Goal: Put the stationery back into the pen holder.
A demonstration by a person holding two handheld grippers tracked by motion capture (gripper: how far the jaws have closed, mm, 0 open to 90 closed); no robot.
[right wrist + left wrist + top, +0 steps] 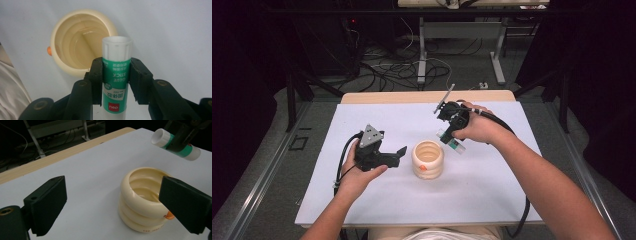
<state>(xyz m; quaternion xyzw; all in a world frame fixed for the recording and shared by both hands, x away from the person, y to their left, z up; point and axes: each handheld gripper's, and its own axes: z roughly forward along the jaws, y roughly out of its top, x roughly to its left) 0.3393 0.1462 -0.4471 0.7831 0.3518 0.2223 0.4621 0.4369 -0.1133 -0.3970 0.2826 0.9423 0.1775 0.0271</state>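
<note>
A cream ribbed holder (428,159) (141,200) (80,40) stands in the middle of the white mat, empty inside. My right gripper (451,139) (116,75) is shut on a green and white glue stick (451,142) (176,145) (116,77), held above the mat just right of the holder. My left gripper (398,156) (112,202) stands open to the left of the holder, with nothing between its pads (48,202); the holder lies just beyond its far pad.
The white mat (362,200) covers a wooden table whose far edge (427,96) shows at the back. Beyond it are table legs and cables on the floor. A small orange tab (49,51) sticks out at the holder's base.
</note>
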